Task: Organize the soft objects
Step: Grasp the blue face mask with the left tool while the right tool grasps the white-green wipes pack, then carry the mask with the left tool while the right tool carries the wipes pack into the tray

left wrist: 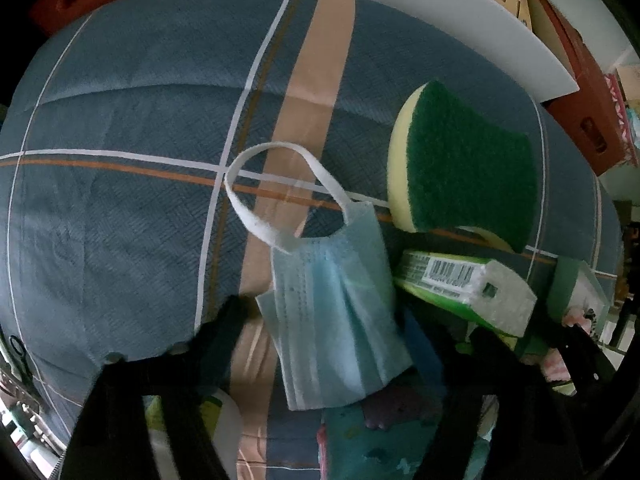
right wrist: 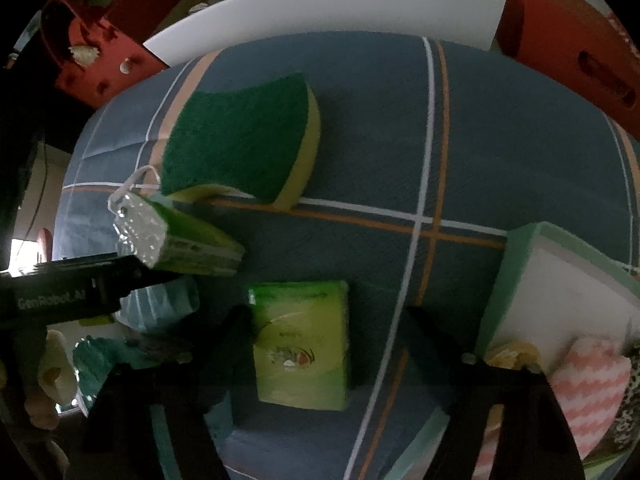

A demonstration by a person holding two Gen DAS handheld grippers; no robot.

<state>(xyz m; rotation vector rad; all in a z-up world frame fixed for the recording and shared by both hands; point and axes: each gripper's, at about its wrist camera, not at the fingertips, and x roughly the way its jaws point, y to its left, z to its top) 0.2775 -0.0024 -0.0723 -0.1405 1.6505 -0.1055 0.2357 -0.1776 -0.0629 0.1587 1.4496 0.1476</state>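
Observation:
A blue face mask [left wrist: 336,320] with a white ear loop [left wrist: 276,196] hangs between the fingers of my left gripper [left wrist: 320,368], which looks shut on its lower part. It also shows in the right wrist view [right wrist: 160,304]. A green and yellow sponge [left wrist: 464,168] lies on the plaid cloth [left wrist: 140,208]; it also shows in the right wrist view [right wrist: 244,148]. A green tissue pack [left wrist: 464,284] lies beside the mask. My right gripper [right wrist: 320,344] is open around a second green tissue pack [right wrist: 300,344] on the cloth.
A white foam board [right wrist: 328,12] and red boxes [right wrist: 568,36] stand behind the cloth. A green-edged white box [right wrist: 560,280] with a pink striped cloth [right wrist: 592,388] sits at the right. A teal patterned item [left wrist: 380,440] lies under the left gripper.

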